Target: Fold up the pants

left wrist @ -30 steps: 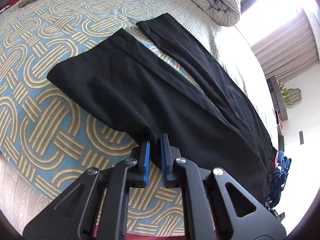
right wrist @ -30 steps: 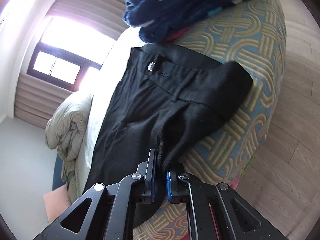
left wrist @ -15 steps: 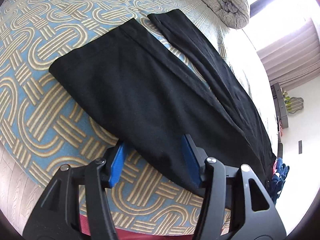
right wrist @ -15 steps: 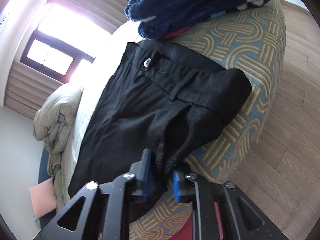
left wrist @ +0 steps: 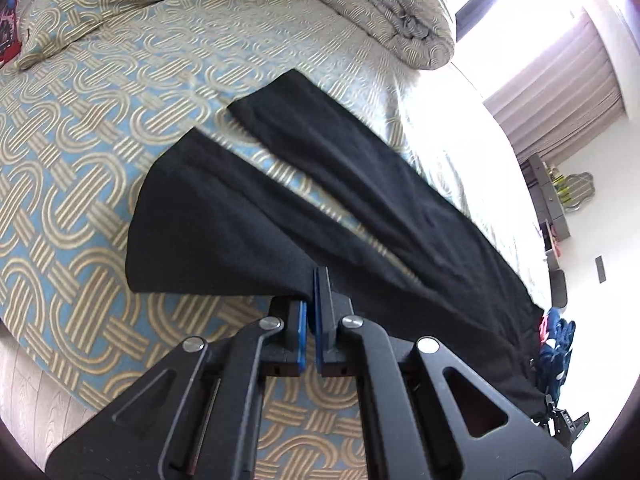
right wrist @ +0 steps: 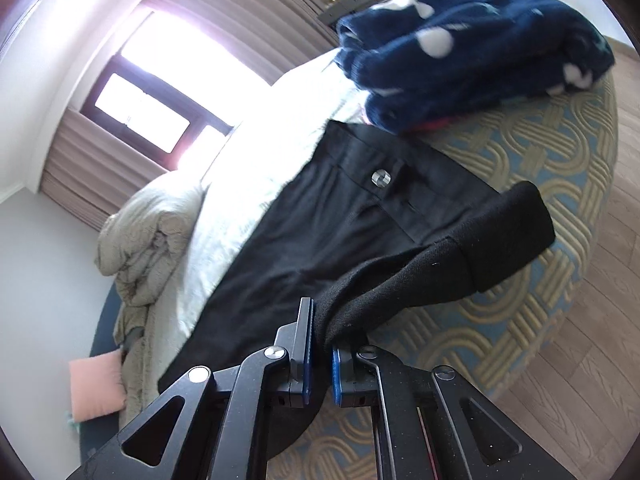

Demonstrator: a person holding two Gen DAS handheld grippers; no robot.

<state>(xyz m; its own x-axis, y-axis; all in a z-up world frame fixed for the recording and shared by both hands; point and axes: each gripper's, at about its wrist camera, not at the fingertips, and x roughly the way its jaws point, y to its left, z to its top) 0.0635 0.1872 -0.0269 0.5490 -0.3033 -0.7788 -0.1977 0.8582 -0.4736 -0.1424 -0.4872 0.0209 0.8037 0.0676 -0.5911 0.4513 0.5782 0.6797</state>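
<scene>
Black pants (left wrist: 360, 200) lie along the near edge of a patterned bed (left wrist: 100, 120), both legs stretched out with a strip of bedspread between them. My left gripper (left wrist: 311, 304) is shut on the near edge of the near leg (left wrist: 208, 232) and lifts it off the bed. In the right wrist view the waistband with its silver button (right wrist: 380, 179) lies flat. My right gripper (right wrist: 320, 344) is shut on a bunched fold of the pants (right wrist: 400, 280) near the hip, raised above the bed.
A folded navy polka-dot blanket (right wrist: 460, 52) lies on the bed just past the waistband. A rolled grey duvet (left wrist: 380, 12) sits at the far side, with a window and curtains (right wrist: 132, 128) behind. Wooden floor (right wrist: 600, 340) borders the bed edge.
My left gripper opened half a second ago, then shut on the near leg's edge and lifted it. My right gripper kept its hold and raised the hip fold higher.
</scene>
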